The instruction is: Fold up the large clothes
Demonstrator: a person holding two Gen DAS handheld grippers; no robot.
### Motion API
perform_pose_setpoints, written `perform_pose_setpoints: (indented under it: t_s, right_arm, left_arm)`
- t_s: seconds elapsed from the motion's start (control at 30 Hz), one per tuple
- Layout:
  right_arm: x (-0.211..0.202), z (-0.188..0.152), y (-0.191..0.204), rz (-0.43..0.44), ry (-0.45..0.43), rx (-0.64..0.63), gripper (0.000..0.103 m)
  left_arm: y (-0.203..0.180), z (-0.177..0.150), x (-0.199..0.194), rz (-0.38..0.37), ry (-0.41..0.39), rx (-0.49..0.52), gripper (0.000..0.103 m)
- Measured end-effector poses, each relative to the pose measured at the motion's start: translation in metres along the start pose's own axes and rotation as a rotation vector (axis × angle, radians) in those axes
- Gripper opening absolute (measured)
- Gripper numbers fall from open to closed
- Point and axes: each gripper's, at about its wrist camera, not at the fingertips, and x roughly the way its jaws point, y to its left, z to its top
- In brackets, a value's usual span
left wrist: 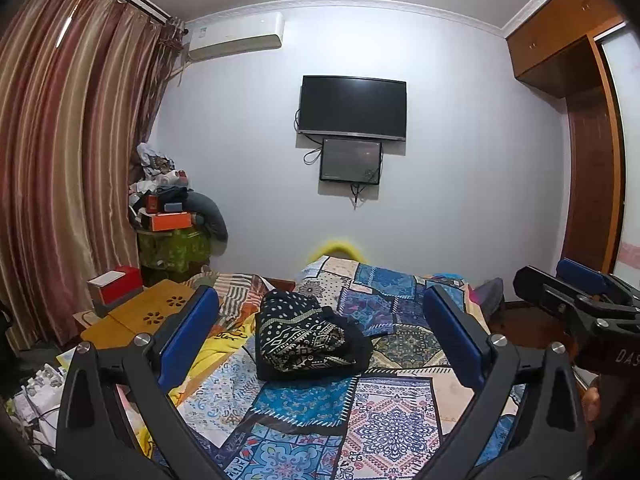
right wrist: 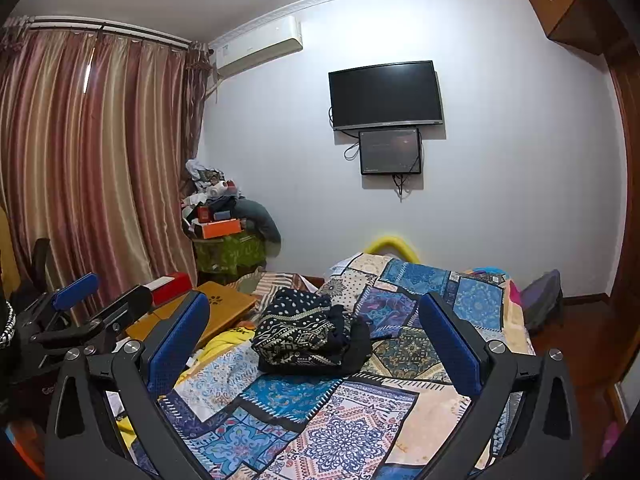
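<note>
Blue-padded fingers frame the bottom of both wrist views: the left gripper (left wrist: 320,332) and the right gripper (right wrist: 316,336) both stand spread wide and hold nothing. Each also shows in the other's view, at the frame edge.

Just beyond them, at mid-frame, a black garment with white geometric print (left wrist: 308,340) lies bunched in a loose heap on the bed, touching neither gripper. It looks soft, light and limp, likely to sag and slide when lifted. A hem or outer edge of the heap seems the best place to pinch, one tong at each corner, so the cloth can be shaken flat. Which edge is which I cannot tell.

Under it, a blue patchwork bedspread (left wrist: 384,432) covers the bed, soft and yielding, so it may wrinkle under a drag. At left sits a low wooden table (left wrist: 152,312) with a red box (left wrist: 116,284). Farther back, striped curtains (left wrist: 60,160) fill the left, a cluttered pile (left wrist: 172,208) stands in the corner, and a wall-mounted television (left wrist: 354,108) hangs at upper centre.
</note>
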Motion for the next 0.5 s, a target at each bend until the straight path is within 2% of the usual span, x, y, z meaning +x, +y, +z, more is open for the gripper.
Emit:
perform_pose_setpoints:
  t_s: [0.5]
  right_arm:
    - [0.0017,0.0024,-0.0002,-0.006,0.002,0.006,0.103]
  left_arm:
    - [0.0016,-0.0008,0.0,-0.025,0.018,-0.018,0.102]
